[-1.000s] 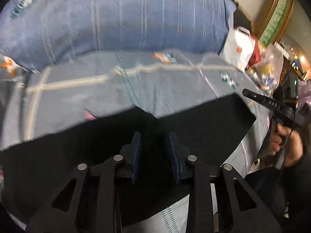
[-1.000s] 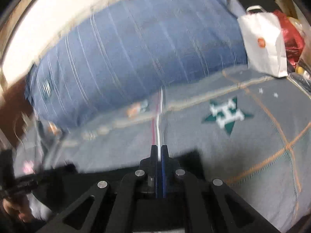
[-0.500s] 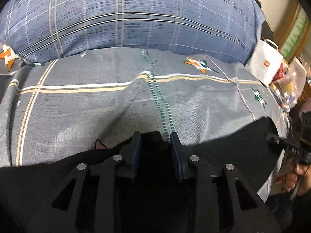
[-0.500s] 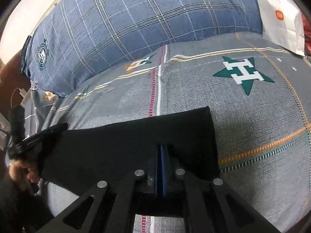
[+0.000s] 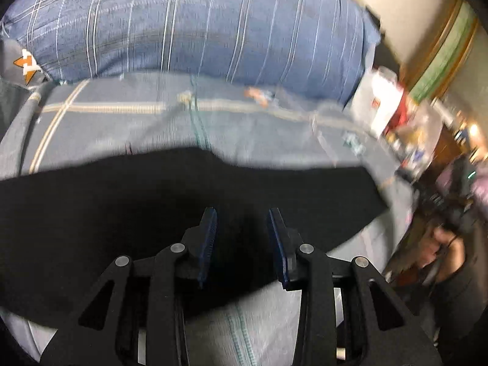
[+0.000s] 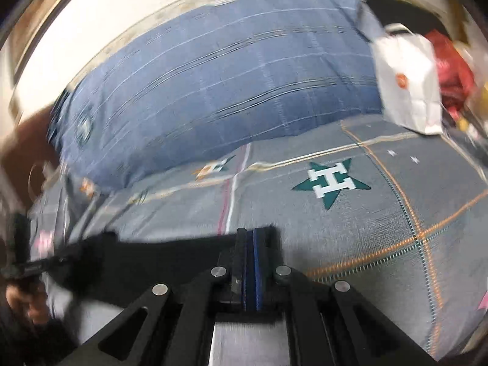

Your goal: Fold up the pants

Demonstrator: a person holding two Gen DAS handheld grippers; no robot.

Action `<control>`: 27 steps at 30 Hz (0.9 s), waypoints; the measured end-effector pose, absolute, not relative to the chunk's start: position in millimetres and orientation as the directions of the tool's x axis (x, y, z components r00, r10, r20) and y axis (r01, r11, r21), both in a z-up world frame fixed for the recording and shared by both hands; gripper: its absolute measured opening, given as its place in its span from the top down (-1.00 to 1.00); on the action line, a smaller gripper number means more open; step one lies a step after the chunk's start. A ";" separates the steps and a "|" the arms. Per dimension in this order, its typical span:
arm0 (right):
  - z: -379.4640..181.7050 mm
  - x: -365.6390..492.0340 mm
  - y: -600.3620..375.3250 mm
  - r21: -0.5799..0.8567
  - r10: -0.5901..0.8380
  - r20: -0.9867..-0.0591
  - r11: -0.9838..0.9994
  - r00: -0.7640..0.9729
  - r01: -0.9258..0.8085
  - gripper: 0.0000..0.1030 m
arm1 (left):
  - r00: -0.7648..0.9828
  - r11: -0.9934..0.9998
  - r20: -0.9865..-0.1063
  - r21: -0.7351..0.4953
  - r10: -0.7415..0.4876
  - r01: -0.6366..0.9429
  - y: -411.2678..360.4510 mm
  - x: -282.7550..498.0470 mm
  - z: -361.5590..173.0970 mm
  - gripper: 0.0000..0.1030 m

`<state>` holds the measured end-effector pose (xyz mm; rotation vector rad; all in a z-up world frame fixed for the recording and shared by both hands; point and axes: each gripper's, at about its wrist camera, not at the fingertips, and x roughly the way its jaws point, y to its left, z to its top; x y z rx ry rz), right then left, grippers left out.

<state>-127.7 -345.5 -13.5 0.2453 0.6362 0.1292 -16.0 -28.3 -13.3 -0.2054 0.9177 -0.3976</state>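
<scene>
The black pants [image 5: 152,207] lie in a flat band across the grey patterned bedspread [image 5: 122,122]. My left gripper [image 5: 242,216] is open, its blue pads apart above the middle of the pants, holding nothing. In the right wrist view the pants [image 6: 158,262] stretch to the left from my right gripper [image 6: 250,235], whose pads are pressed together at the pants' right end; cloth between them cannot be made out. The left gripper [image 6: 33,267] shows at far left there. Both views are blurred.
A large blue plaid pillow [image 6: 219,85] lies along the back of the bed. A white paper bag [image 6: 408,79] and a red bag [image 6: 451,64] stand at the back right. The bedspread has a green star [image 6: 332,183].
Both grippers have pulled back and tilted up, so more pillow and wall show. The left gripper stays open, the right stays shut. The pants lie in about the same place.
</scene>
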 end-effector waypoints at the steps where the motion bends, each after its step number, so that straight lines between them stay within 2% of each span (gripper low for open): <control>1: -13.7 -131.2 -341.0 0.242 0.203 -0.573 0.968 0.794 -0.072 0.95 | 0.527 0.925 -0.760 -0.303 -0.381 0.231 -34.5 -19.4 -22.6 0.37; 4: -26.6 -136.7 -331.3 0.221 0.256 -0.619 0.964 0.743 -0.148 0.95 | 0.537 0.951 -0.787 -0.213 -0.302 0.223 -46.7 -22.7 -30.8 0.37; 6: -53.1 -122.1 -330.6 0.208 0.226 -0.730 0.972 0.645 -0.106 0.94 | 0.546 0.958 -0.791 -0.182 -0.277 0.222 -50.2 -21.9 -31.8 0.37; 8: -74.8 -108.6 -334.0 0.263 0.268 -0.783 0.960 0.561 -0.092 0.95 | 0.551 0.959 -0.789 -0.174 -0.271 0.223 -49.7 -23.0 -31.9 0.37; 12: -50.7 -118.7 -335.8 0.217 0.213 -0.731 0.973 0.648 -0.075 0.95 | 0.554 0.960 -0.788 -0.169 -0.268 0.224 -49.0 -22.5 -32.5 0.37; 15: -27.9 -137.8 -322.3 0.184 0.265 -0.622 0.964 0.737 -0.192 0.94 | 0.561 0.958 -0.780 -0.179 -0.276 0.222 -47.2 -22.8 -30.0 0.37; 16: -28.8 -136.8 -318.4 0.181 0.275 -0.628 0.961 0.728 -0.207 0.94 | 0.579 0.956 -0.762 -0.205 -0.291 0.211 -41.4 -24.5 -24.1 0.37; 20: -66.7 -104.6 -309.1 0.101 0.158 -0.807 0.986 0.568 -0.131 0.94 | 0.705 0.951 -0.658 -0.298 -0.266 0.080 2.5 -42.2 4.0 0.37; 23: -57.6 -102.5 -318.8 0.143 0.167 -0.782 0.986 0.601 -0.089 0.94 | 0.766 0.936 -0.625 -0.338 -0.148 -0.095 40.6 -67.7 11.4 0.33; 26: -43.4 -107.3 -317.0 0.152 0.177 -0.743 0.984 0.645 -0.095 0.94 | 0.776 0.928 -0.617 -0.352 -0.131 -0.124 48.1 -89.6 12.2 0.31; 27: -34.1 -113.4 -312.1 0.154 0.197 -0.705 0.980 0.681 -0.123 0.94 | 0.778 0.934 -0.620 -0.329 -0.101 -0.141 46.9 -94.7 11.7 0.13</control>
